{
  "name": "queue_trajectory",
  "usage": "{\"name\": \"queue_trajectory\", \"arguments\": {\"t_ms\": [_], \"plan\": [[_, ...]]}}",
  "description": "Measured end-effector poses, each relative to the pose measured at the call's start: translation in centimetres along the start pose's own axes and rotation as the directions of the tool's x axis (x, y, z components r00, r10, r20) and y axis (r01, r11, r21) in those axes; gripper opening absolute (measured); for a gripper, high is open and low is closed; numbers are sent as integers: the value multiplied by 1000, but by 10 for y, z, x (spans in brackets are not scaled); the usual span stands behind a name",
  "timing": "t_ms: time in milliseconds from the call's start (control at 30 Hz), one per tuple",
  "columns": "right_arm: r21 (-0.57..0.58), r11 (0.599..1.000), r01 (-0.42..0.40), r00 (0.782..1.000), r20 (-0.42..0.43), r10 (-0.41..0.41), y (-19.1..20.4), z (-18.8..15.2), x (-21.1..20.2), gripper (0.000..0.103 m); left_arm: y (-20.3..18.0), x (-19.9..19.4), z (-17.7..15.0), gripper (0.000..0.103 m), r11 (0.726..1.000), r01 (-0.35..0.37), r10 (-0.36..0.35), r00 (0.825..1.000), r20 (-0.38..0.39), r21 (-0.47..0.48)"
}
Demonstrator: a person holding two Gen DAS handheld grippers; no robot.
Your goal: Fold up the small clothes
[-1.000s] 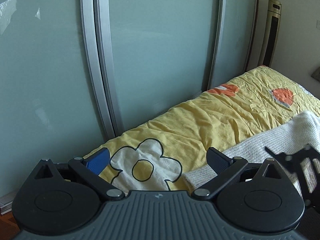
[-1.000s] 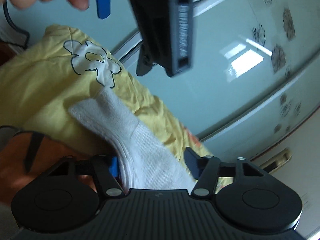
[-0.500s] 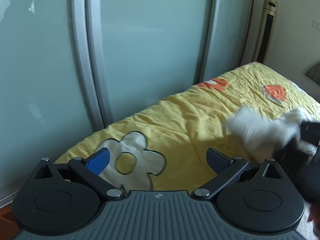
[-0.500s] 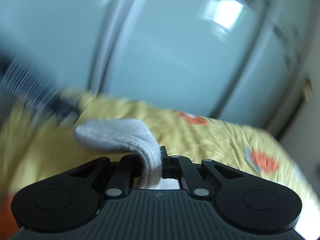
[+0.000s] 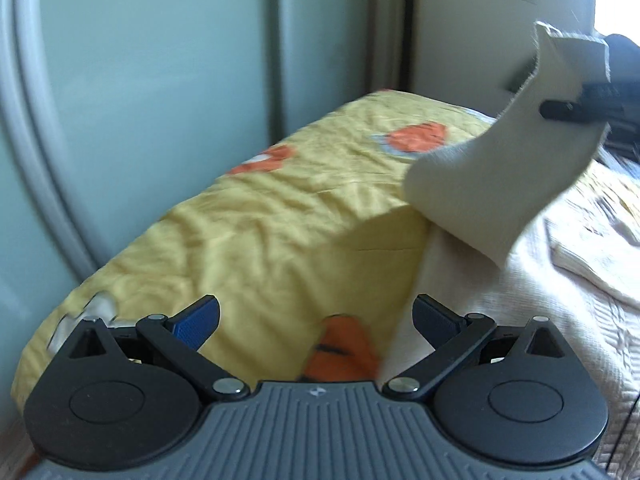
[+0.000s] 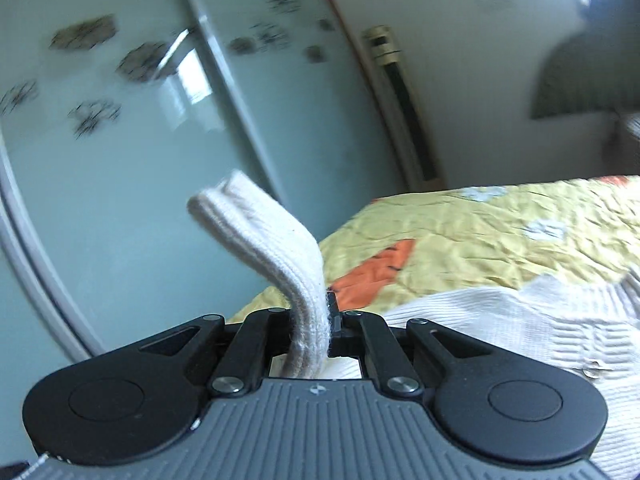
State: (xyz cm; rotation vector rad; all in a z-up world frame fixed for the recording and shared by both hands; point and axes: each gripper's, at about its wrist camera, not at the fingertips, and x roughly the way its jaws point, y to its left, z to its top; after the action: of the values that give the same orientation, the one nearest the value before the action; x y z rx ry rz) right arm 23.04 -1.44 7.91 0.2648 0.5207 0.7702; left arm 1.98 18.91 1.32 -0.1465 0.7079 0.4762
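My right gripper is shut on a white ribbed sock, whose cuff end sticks up and to the left between the jaws. In the left wrist view the same sock hangs in the air at the right, pinched by the right gripper high above the bed. My left gripper is open and empty, low over the yellow bedspread.
A white knitted blanket covers the bed's right side and also shows in the right wrist view. A folded pale cloth lies on it. Glass sliding doors run along the bed's left edge.
My right gripper closed on the sock and lifted it off the bed, up and to the right. My left gripper stayed open and swung along the bed.
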Motion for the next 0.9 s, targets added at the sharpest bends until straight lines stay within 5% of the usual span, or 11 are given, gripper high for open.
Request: {"name": "queue_trajectory", "arguments": {"t_ms": [200,367,600,733,900], "plan": [[42,998,49,998,46,-51,-27,13,-7,9,-54,4,12,103,986,84,-91,995,44,146],[-5,994,107,987,123,-106,-36,25,-32,9,-86,21,14,103,967,59,-74,996,51,247],[8,958,287,941,187,-284,-86,26,-65,9,-80,42,20,103,976,60,-58,998,-15,209],[68,924,377,909,160,-384,-121,9,-78,9,-78,47,20,103,978,52,-46,998,-31,201],[181,900,397,909,56,-412,-156,-26,-83,10,-82,50,20,103,977,68,-59,997,-48,201]]}}
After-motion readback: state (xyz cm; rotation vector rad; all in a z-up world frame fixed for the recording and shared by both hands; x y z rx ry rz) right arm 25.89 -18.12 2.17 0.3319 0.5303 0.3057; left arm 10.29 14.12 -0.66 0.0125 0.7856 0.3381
